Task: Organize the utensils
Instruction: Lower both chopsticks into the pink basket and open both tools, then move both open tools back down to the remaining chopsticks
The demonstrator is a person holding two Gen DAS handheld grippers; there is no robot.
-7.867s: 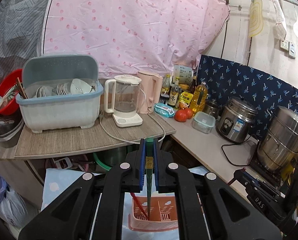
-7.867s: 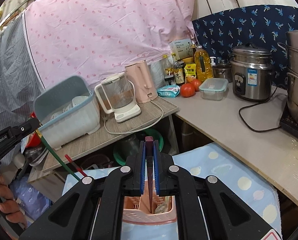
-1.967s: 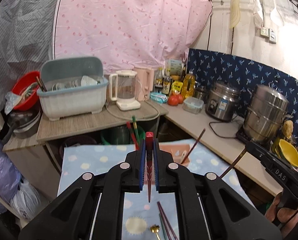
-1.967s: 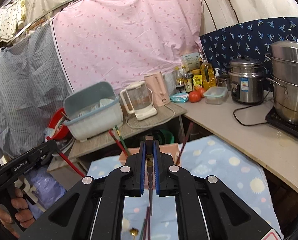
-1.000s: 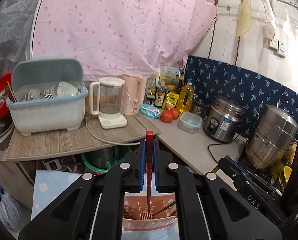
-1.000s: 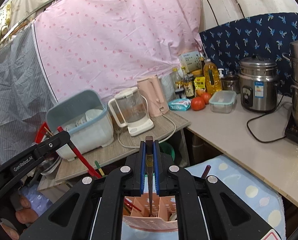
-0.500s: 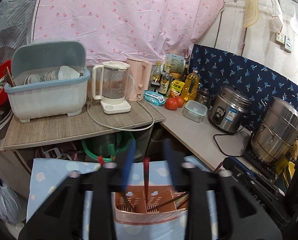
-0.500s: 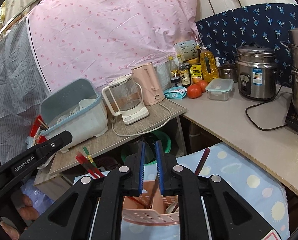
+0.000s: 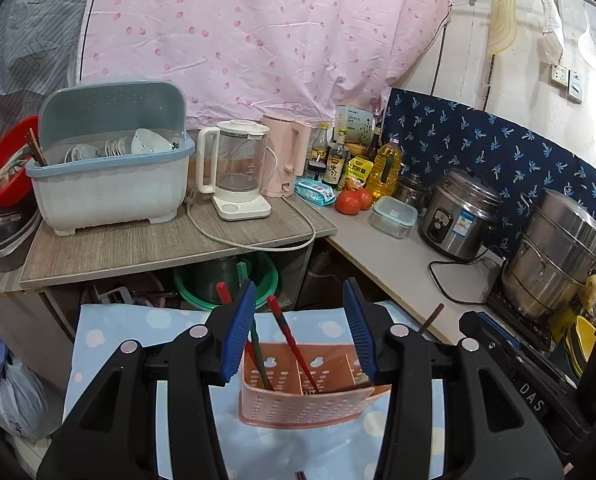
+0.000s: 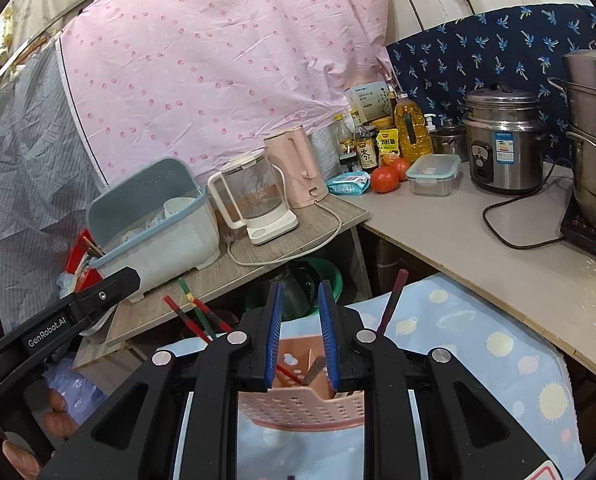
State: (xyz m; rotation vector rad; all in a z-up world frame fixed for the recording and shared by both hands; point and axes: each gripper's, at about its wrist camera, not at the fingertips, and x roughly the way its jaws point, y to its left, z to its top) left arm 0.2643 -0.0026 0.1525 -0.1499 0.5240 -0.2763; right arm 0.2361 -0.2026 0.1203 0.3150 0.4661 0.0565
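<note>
A pink perforated utensil holder (image 9: 303,402) stands on the blue patterned cloth (image 9: 110,340), just in front of both grippers. My left gripper (image 9: 299,332) is open and empty above the holder. A red chopstick (image 9: 292,342) and a green chopstick (image 9: 258,354) lean inside the holder between the fingers. My right gripper (image 10: 301,334) is open and empty above the same holder (image 10: 301,406). A dark brown chopstick (image 10: 391,302) leans out of the holder to the right. Red and green chopsticks (image 10: 196,314) lean out to the left.
A wooden shelf (image 9: 138,244) behind holds a blue dish rack (image 9: 110,168), a glass kettle (image 9: 236,172) and a pink kettle (image 9: 286,156). The counter (image 9: 393,260) on the right holds tomatoes, bottles, a rice cooker (image 9: 459,216) and a steel steamer pot (image 9: 557,256).
Both grippers opened and let their chopsticks drop into the pink holder. The red chopstick left the left gripper, the dark brown one left the right gripper.
</note>
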